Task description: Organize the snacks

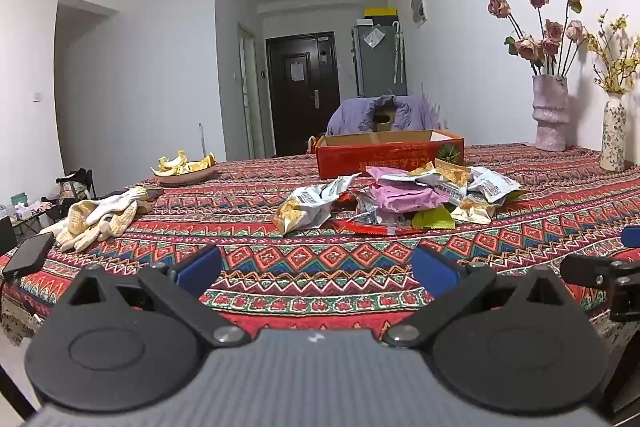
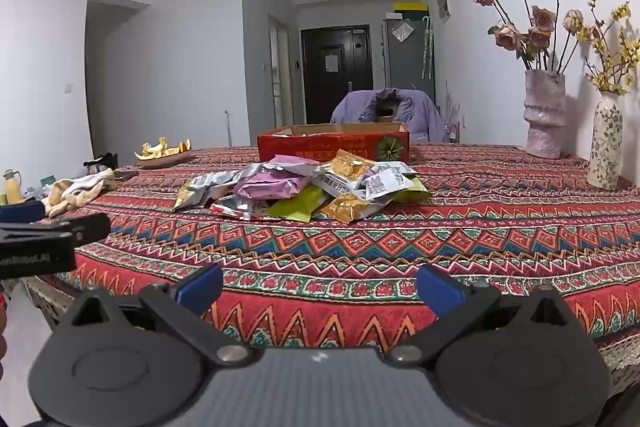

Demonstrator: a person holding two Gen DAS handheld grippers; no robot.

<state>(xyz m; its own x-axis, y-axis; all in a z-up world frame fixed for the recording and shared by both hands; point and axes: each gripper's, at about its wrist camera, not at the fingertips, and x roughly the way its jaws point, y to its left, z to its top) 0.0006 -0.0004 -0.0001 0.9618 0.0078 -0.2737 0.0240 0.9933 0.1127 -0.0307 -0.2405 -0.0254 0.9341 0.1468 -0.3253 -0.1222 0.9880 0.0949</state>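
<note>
A pile of snack packets (image 1: pixel 404 197) lies in the middle of the patterned tablecloth (image 1: pixel 280 259), in silver, purple, green and gold wrappers; it also shows in the right wrist view (image 2: pixel 308 193). Behind it stands an open red cardboard box (image 1: pixel 390 151), also in the right wrist view (image 2: pixel 334 146). My left gripper (image 1: pixel 316 273) is open and empty above the near table edge, well short of the pile. My right gripper (image 2: pixel 320 289) is open and empty, likewise near the front edge. Its fingers (image 1: pixel 600 273) show at the left wrist view's right edge.
White work gloves (image 1: pixel 100 217) and a dark phone (image 1: pixel 28 255) lie at the left. A dish of peel (image 1: pixel 186 169) sits at the far left. Two vases with flowers (image 1: pixel 550 117) (image 1: pixel 613 135) stand at the right by the wall. A chair with a purple jacket (image 1: pixel 384 115) stands behind the table.
</note>
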